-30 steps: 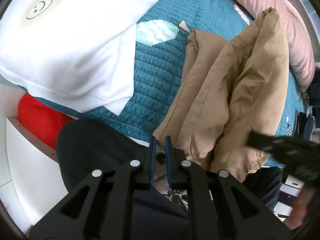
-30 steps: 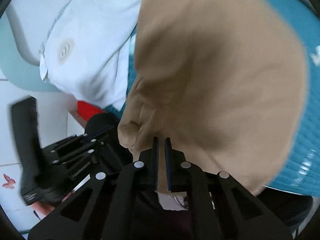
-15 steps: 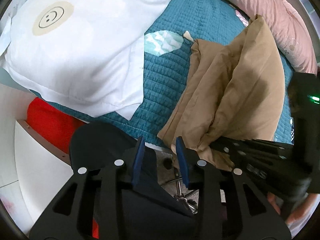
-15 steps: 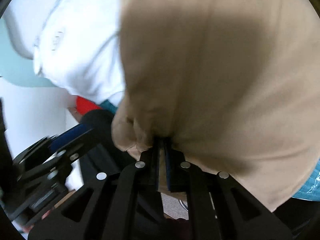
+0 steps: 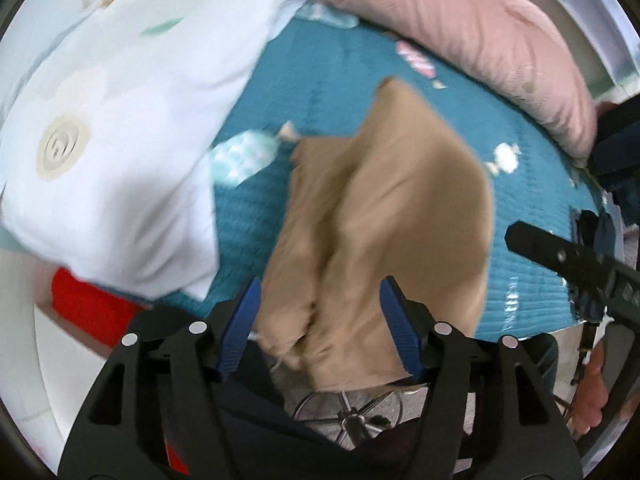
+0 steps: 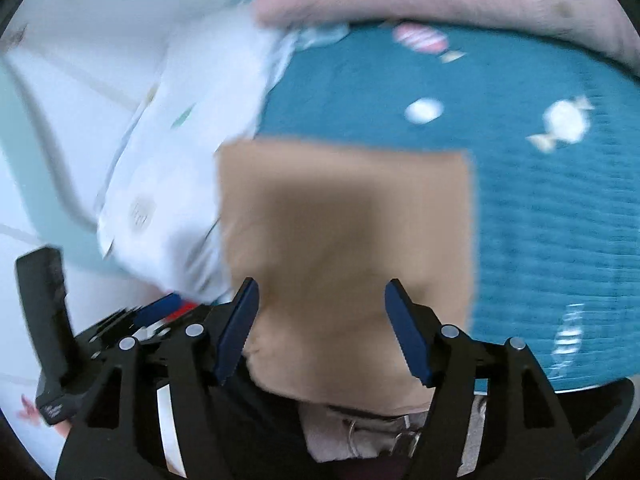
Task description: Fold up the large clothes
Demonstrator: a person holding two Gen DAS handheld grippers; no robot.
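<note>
A tan garment [image 5: 380, 220] lies folded on the teal quilt [image 5: 520, 220], its near end hanging over the bed edge. In the right wrist view the tan garment [image 6: 348, 220] shows as a blurred, roughly square fold. My left gripper [image 5: 320, 280] hovers above the near end with its jaws opening; the cloth shows between the blue pads [image 5: 240, 320] but they do not press on it. My right gripper [image 6: 322, 281] is likewise opening above the fold, nothing pinched. Each gripper shows in the other's view: the right gripper [image 5: 568, 256] and the left gripper [image 6: 52, 340].
A white pillow [image 5: 112, 140] with a smiley print lies left of the garment. A pink duvet [image 5: 460, 40] runs along the far side. Below the bed edge are a red object [image 5: 88, 308], a chair base [image 5: 352, 412] and a person's hand [image 5: 592, 392].
Both grippers went from shut to open. The right one let go of the tan cloth's edge. Both drew up and back, and the garment now lies flatter on the quilt.
</note>
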